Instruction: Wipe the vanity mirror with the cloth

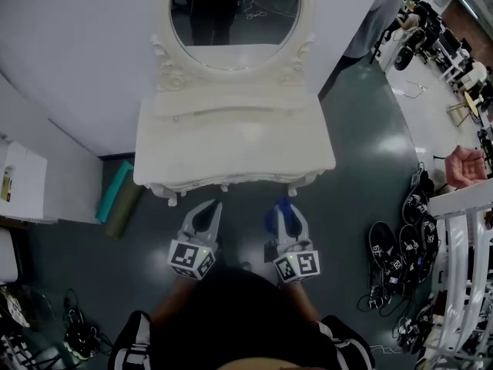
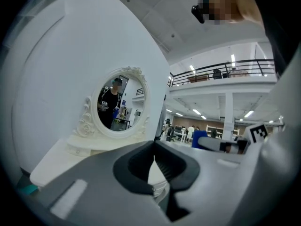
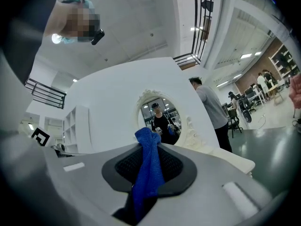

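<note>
Grey floor underfoot; nearest, the left hand-held gripper (image 1: 206, 210) has its jaws together on nothing, and the right hand-held gripper (image 1: 285, 209) clamps a blue cloth (image 3: 148, 166). Beyond stands a white table (image 1: 231, 146) bearing the oval vanity mirror (image 1: 235, 18).

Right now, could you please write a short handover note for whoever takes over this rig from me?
Left tongs: shut, nothing between them.
Right tongs: shut on the blue cloth, which sticks up past the tips.
Both are held low in front of the white dressing table, short of its front edge.
The vanity mirror stands upright at the back of that table, against the white wall.
Done: the cloth is in hand.
Left: bring the cloth up to the glass and wipe it; the cloth is not yet touching the mirror.
</note>
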`<action>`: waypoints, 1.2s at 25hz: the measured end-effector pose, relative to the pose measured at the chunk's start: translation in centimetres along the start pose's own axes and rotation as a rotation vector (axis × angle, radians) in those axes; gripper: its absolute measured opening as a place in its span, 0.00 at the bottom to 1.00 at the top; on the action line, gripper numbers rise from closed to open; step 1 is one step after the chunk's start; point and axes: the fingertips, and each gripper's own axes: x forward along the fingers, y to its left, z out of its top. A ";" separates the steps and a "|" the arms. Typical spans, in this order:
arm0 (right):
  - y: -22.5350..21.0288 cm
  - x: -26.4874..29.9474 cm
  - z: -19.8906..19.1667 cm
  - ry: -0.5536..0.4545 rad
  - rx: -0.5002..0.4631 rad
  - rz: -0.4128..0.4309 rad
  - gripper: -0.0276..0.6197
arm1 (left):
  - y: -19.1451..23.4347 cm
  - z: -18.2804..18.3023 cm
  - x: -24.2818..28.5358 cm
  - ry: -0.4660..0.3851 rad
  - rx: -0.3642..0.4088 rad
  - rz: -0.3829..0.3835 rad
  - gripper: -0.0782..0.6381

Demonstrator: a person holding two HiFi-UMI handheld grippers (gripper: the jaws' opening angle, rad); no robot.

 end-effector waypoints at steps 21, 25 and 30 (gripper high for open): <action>-1.4 23.4 3.3 -0.067 0.042 -0.141 0.14 | 17.3 11.1 15.1 -0.070 -0.007 -0.101 0.12; -4.6 27.6 3.9 -0.107 0.049 -0.118 0.14 | 18.4 11.7 18.9 -0.081 -0.015 -0.067 0.12; -8.7 33.4 6.1 -0.135 0.056 -0.056 0.14 | 18.9 13.4 24.0 -0.115 -0.008 -0.015 0.12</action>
